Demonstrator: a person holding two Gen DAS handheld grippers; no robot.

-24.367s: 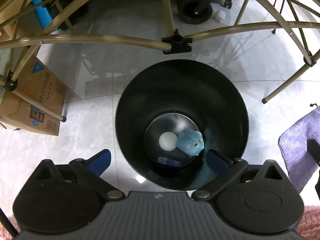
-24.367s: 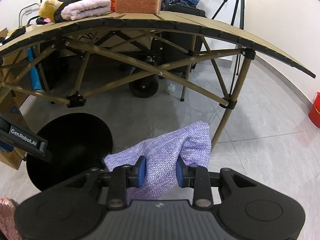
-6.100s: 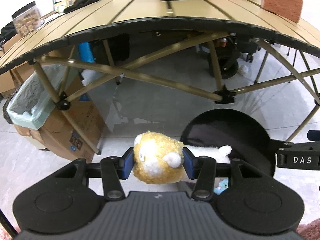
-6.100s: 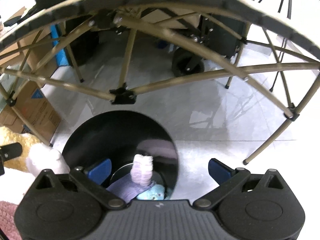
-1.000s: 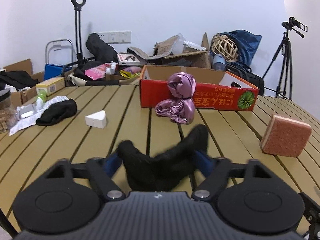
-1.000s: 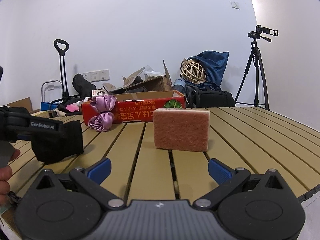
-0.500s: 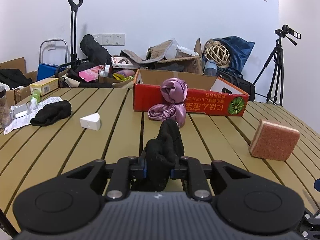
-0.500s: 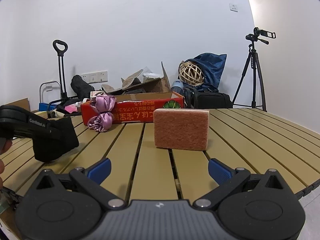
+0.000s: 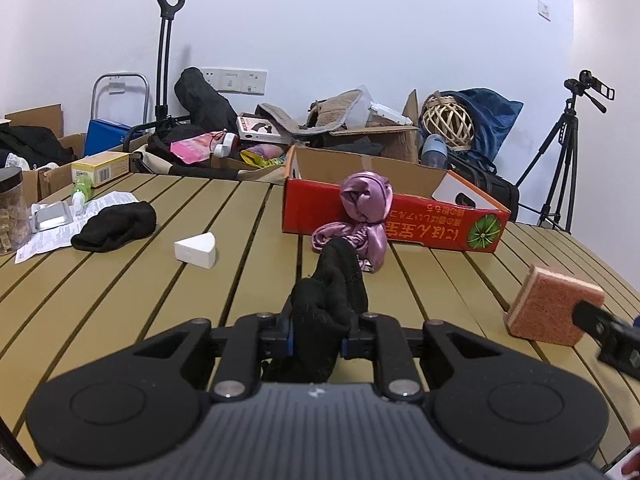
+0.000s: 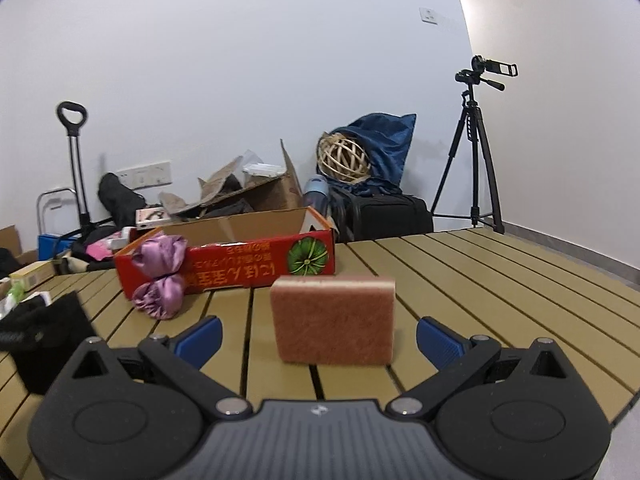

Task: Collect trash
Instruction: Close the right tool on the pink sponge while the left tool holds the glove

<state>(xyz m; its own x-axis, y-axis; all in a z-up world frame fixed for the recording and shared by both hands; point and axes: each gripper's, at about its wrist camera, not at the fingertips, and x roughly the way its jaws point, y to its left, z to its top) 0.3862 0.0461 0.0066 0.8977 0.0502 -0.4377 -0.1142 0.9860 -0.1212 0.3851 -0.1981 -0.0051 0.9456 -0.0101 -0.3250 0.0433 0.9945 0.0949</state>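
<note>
The left hand-held gripper (image 9: 316,338) had just clamped shut on the black sock (image 9: 328,300), bunching it upright between the pads where a second before it had lain spread between open jaws; by my reading that grasp was secured and the sock was ready to be carried off the tabletop (image 9: 132,284) to the bin. The right hand-held gripper (image 10: 318,338) stood wide open and empty, now with the pink sponge (image 10: 334,318) between its blue pads (image 10: 200,338) but untouched, closer than a second earlier. Seconds before that, both hands had been down at the black bin, the left holding a plush toy.
</note>
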